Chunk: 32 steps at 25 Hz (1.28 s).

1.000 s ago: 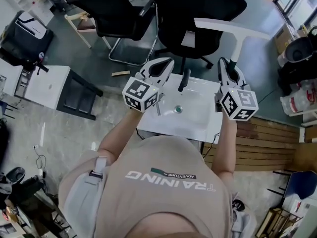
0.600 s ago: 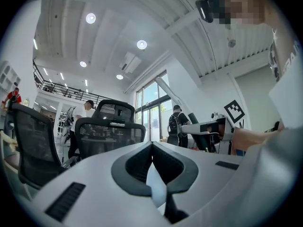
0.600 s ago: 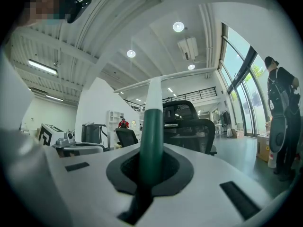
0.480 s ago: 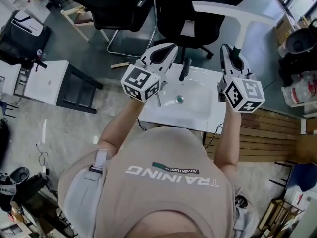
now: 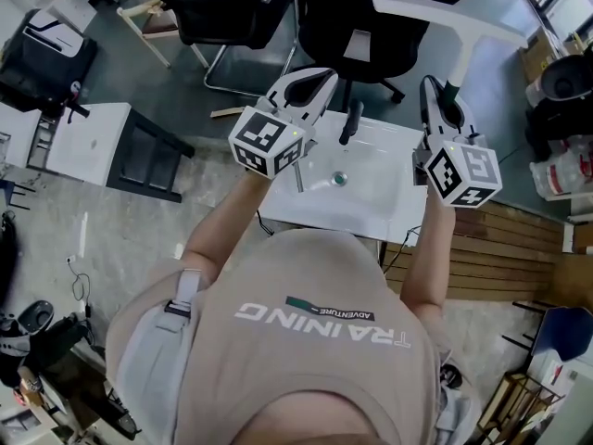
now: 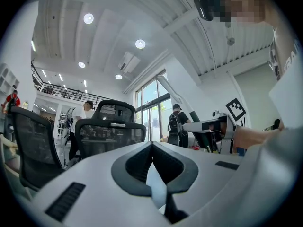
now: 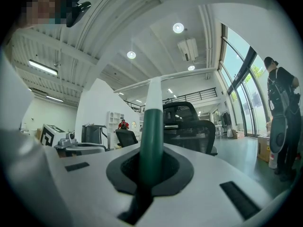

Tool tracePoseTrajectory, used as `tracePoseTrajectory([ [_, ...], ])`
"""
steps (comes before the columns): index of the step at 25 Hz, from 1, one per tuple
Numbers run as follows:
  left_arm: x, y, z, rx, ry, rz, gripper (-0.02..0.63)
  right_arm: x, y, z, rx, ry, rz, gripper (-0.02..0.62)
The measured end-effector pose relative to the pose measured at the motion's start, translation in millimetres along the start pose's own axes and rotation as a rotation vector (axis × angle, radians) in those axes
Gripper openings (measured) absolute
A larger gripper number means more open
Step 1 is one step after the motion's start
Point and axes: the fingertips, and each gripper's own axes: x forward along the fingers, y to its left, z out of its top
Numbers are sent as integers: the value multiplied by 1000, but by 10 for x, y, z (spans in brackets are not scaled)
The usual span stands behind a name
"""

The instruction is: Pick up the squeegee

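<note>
The squeegee (image 5: 451,21) has a long white blade and a white stem, and it is held up above the sink. My right gripper (image 5: 433,87) is shut on its handle. In the right gripper view the green handle (image 7: 151,126) stands upright between the jaws of my right gripper (image 7: 152,150), with the white stem above it. My left gripper (image 5: 323,75) hovers over the sink's left part, and its jaws meet at the tip with nothing between them. In its own view the left gripper (image 6: 152,144) points level toward the chairs.
A white sink basin (image 5: 380,213) with a drain (image 5: 339,179) and a black faucet (image 5: 350,123) lies below the grippers. Black office chairs (image 5: 366,21) stand beyond it. A white cabinet (image 5: 88,151) is at the left and wooden slats (image 5: 500,258) at the right.
</note>
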Motion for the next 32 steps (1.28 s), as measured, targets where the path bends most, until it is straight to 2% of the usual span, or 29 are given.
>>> tracePoseTrajectory([
  [7,29,55,43,15,-13,11,12,31,-38,17,-3,-14,2,29],
  [12,-24,87,6,6,-16,19,12,6,-49,-115,1,10,-9,29],
  [23,-112,184,110,24,-13,48,12,-15,-18,-56,9,22,-6,29],
  [32,-151,170,32,23,8,54,12,-38,-8,-133,12,47,-3,29],
])
